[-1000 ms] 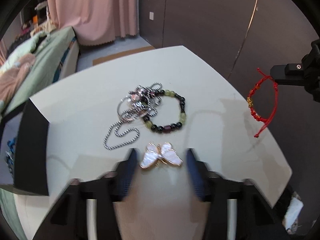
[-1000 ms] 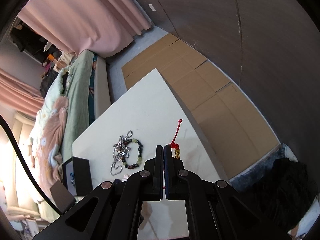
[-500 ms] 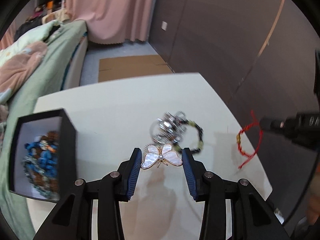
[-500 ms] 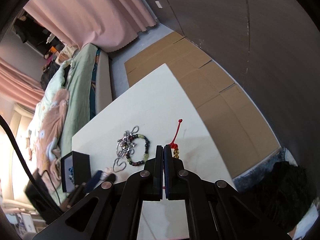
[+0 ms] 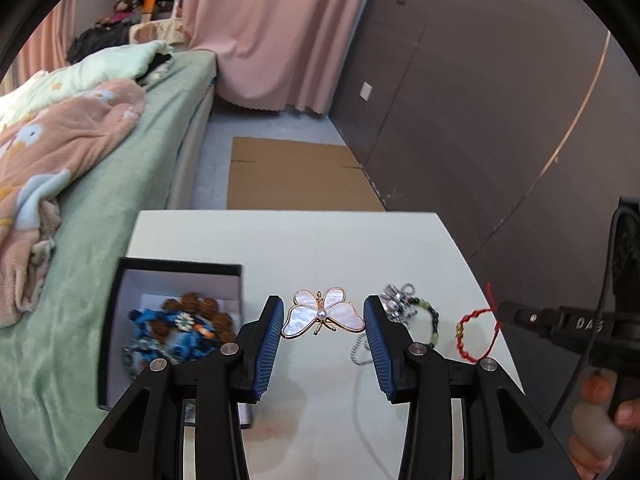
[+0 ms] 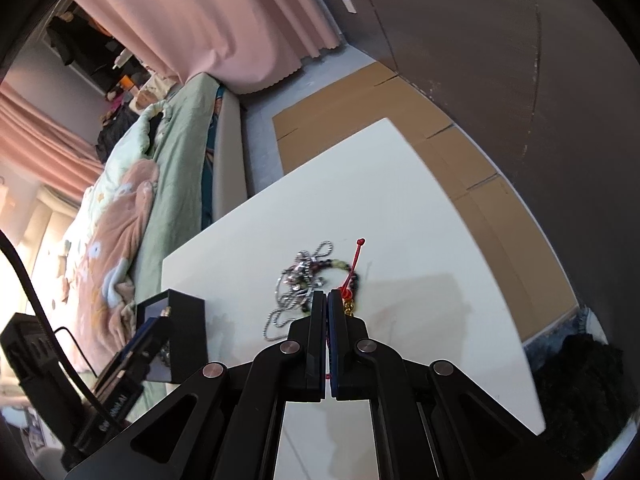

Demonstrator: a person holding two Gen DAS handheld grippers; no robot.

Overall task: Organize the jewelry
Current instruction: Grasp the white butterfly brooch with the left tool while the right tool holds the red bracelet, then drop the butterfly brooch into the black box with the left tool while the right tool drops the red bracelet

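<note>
1. Left gripper is up off the table with the butterfly brooch pinched wingtip to wingtip between its blue pads. The jaws stand at a middling width, filled by the brooch.

2. Right gripper has its jaws pressed tight together, with a red cord bracelet caught in the tips. From the left camera the loop dangles free above the table's right edge, gold beads showing.

3. The black box sits open at the table's left edge, just left of the left gripper. Blue and brown beaded pieces already lie inside it.

4. Out on the white top, between the two grippers, a tangle of silver chain and a dark-and-green bead bracelet waits untouched.

5. So my read: we are mid-sort. Some pieces are boxed, two are in the air, two are left on the table.

6. The step in hand looks like carrying the brooch over to the box.

7. Next move, as I judge it: bring the left gripper leftward until the brooch hangs over the box's opening, clear of the near wall, then widen the jaws and let it drop flat onto the beads.

8. The right gripper would follow with the cord bracelet. Its loose tail could snag on the box rim, so it wants a release from well over the middle.
</note>
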